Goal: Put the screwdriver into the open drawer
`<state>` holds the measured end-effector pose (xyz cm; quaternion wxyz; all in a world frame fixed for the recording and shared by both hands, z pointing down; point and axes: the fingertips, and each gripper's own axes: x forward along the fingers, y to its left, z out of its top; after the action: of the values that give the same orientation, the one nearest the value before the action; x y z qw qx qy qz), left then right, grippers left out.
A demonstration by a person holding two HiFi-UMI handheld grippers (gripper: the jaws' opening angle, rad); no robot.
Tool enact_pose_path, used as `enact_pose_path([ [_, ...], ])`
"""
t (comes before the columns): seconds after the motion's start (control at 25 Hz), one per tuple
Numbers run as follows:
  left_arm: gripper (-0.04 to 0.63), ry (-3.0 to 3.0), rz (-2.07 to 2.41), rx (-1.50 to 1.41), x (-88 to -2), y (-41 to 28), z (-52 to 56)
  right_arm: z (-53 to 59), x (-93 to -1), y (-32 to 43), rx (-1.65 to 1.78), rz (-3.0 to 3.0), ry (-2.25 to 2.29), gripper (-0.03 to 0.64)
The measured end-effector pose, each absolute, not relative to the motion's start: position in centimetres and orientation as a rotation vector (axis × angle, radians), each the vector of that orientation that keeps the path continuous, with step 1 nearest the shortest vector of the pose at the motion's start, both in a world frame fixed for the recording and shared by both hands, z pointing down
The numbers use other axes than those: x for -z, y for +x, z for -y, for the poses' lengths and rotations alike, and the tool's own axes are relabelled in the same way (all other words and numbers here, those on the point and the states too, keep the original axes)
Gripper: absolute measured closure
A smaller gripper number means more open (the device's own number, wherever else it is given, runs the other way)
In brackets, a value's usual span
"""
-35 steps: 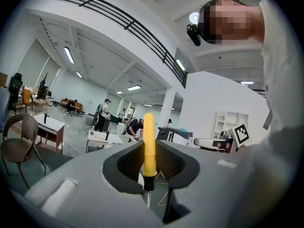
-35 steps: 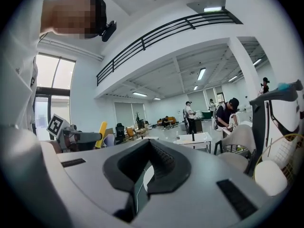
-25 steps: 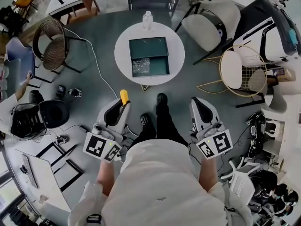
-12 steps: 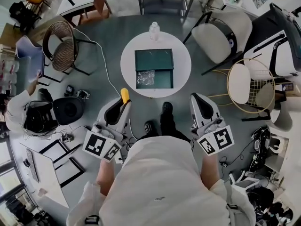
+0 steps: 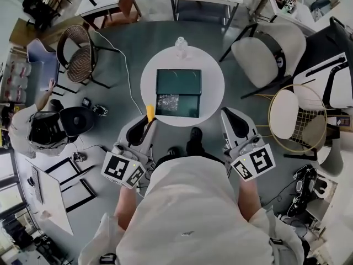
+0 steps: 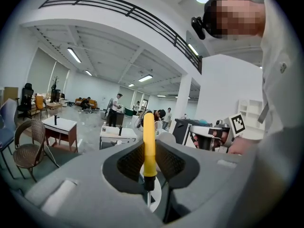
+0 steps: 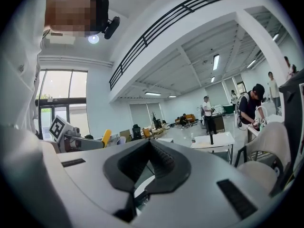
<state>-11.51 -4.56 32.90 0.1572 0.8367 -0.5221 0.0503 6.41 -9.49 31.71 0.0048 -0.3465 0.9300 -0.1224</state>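
Observation:
The yellow-handled screwdriver stands upright between the jaws of my left gripper, which is shut on it; its handle tip pokes out near the round white table's near-left edge. A dark green drawer unit sits on that table, its open drawer facing me with a crumpled clear bag inside. My right gripper hovers just off the table's near-right edge, jaws shut with nothing between them.
A clear bottle stands at the table's far edge. A wicker chair is at left, a white chair and a wire chair at right. A seated person, bags and cables lie on the floor at left.
I have stepped toward the round table; both grippers now reach its near edge. The screwdriver stays held in the left gripper.

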Motion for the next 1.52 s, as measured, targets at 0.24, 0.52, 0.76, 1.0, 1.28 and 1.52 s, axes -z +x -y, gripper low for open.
enact_pose_path([
  [0.24,0.514,2.347,1.52,-0.224,-35.1,-9.2,6.2,11.7,-33.1,7.9,0.433,-2.939,-1.008,0.609],
  [0.52,0.515,2.348,1.508,-0.387,-38.0,-7.8,7.3,12.4,-34.6,8.3,0.498,-2.957,-0.976,0.609],
  [0.76,0.515,2.383,1.434,-0.512,-41.1,-7.9,9.1,12.6,-35.4,7.6,0.528,-2.957,-0.994,0.609],
  [1.0,0.515,2.454,1.317,-0.674,-44.9,-7.9,10.4,12.1,-35.5,7.2,0.542,-2.93,-1.077,0.609],
  [1.28,0.515,2.459,1.174,-0.763,-50.7,-7.2,11.8,11.5,-36.0,8.1,0.551,-2.925,-1.199,0.609],
  [1.52,0.515,2.461,1.067,-0.872,-56.1,-6.6,12.4,10.5,-36.5,8.6,0.557,-2.934,-1.281,0.609],
])
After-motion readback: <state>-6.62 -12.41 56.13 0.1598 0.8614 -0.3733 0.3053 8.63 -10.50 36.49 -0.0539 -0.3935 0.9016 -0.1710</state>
